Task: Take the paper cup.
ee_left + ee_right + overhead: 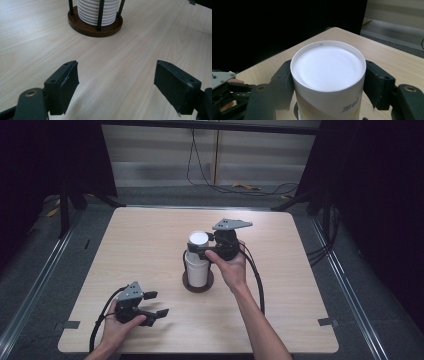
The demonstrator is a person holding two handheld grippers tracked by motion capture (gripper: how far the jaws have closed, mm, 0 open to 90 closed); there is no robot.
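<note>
right gripper (199, 251): both jaws pressed against the sides of the top paper cup (328, 75), which sits upside down between them.
top paper cup: uppermost of the cup stack (97, 11), directly between the right jaws.
cup stack: stands in a round brown holder (95, 26) with dark upright rods.
left gripper (116, 86): jaws spread wide, nothing between them, just above the table (150, 250).
holder from left gripper: ahead of the jaws, well apart.
</note>
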